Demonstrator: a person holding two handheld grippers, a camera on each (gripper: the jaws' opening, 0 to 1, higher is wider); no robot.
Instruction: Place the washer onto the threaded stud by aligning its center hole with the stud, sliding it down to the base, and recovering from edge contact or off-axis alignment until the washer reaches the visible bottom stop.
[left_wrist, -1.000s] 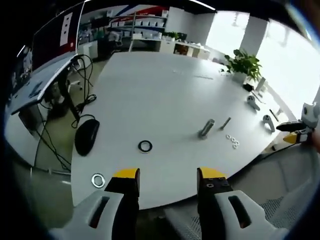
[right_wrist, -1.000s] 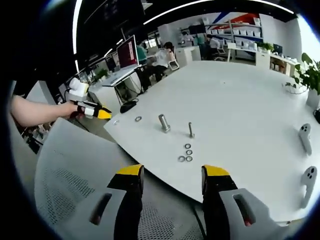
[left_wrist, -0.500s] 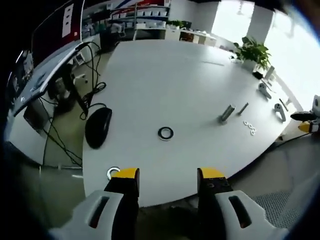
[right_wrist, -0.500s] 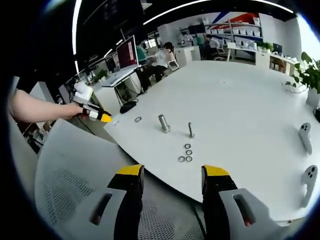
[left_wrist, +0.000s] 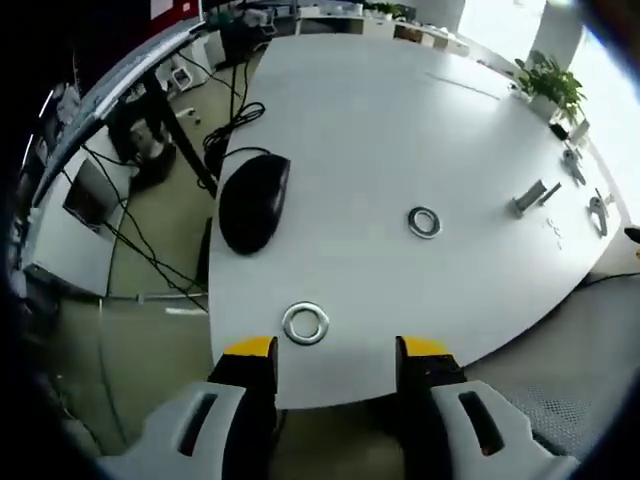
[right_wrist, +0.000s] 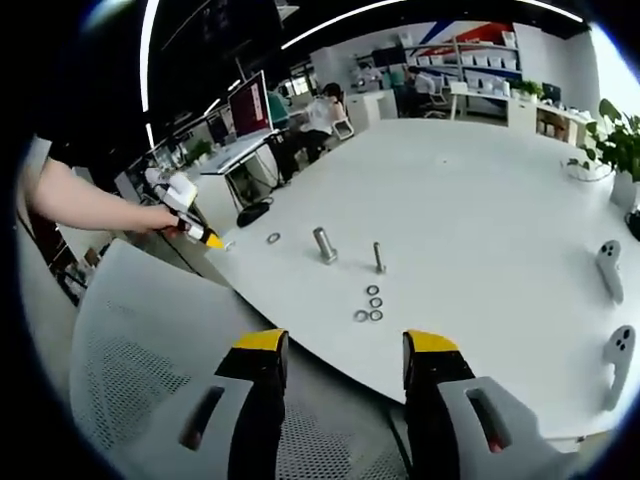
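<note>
A large silver washer (left_wrist: 306, 323) lies flat near the table's near edge, just ahead of my left gripper (left_wrist: 338, 350), whose yellow-tipped jaws stand open and empty. A second ring (left_wrist: 424, 222) lies farther in, also seen as a ring (right_wrist: 273, 238) from the other side. A thick bolt (right_wrist: 325, 245) and a thin threaded stud (right_wrist: 379, 257) stand upright, with three small washers (right_wrist: 370, 305) in front. My right gripper (right_wrist: 346, 345) is open, off the table's edge. The left gripper (right_wrist: 190, 222), in a person's hand, points at the table edge.
A black mouse (left_wrist: 253, 201) with its cable lies beside the washer. The white table (right_wrist: 480, 200) carries two white controllers (right_wrist: 608, 270) at the right. A grey mesh chair (right_wrist: 150, 340) is below my right gripper. Desks and cables stand past the table's left side.
The left gripper has moved down and forward to the table edge, so the large washer now lies just ahead of its jaws. The right gripper's view has hardly shifted.
</note>
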